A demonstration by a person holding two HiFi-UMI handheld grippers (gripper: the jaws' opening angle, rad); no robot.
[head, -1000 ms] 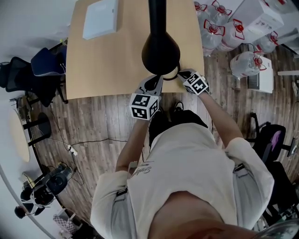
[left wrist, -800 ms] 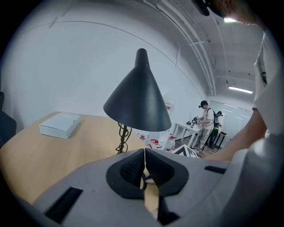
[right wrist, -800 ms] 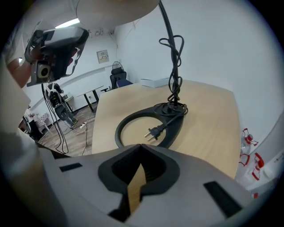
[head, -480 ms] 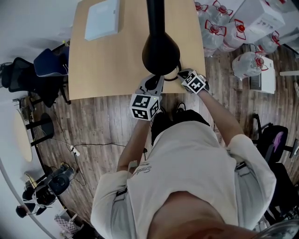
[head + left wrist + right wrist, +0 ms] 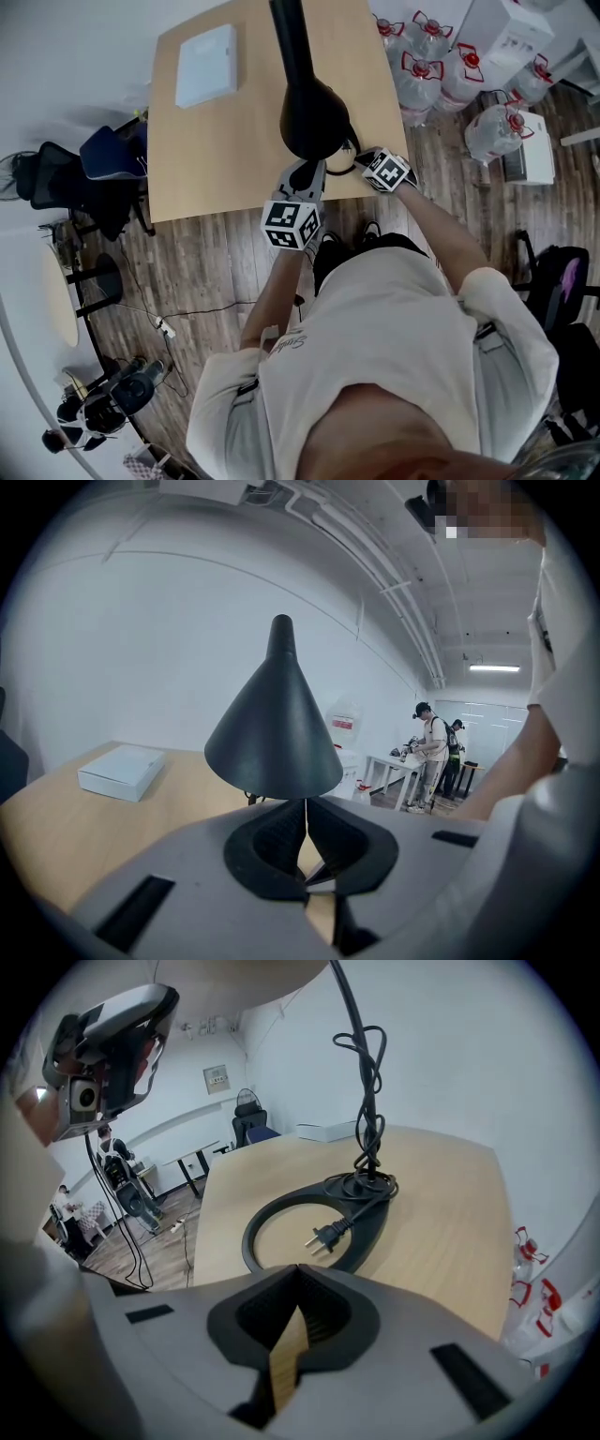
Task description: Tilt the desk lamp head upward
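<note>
Both grippers, jaws pressed together and holding nothing, at the desk lamp by the near edge of the tabletop (image 5: 216,141).

The black cone-shaped desk lamp head (image 5: 314,117) hangs above the tabletop's near edge, toward the right corner, mouth down, on a dark arm (image 5: 291,37) that runs toward the far edge. The left gripper (image 5: 302,178) points up at the head's rim from just below it; in the left gripper view its closed tips (image 5: 306,803) sit right under the cone (image 5: 275,733), though contact cannot be told. The right gripper (image 5: 364,159) lies low beside the head, closed tips (image 5: 298,1269) just short of the lamp's ring base (image 5: 272,1208). A plug (image 5: 323,1237) lies on the ring and the cord (image 5: 367,1101) is wound round the stem. A white box (image 5: 206,52) sits near the far left corner.
</note>
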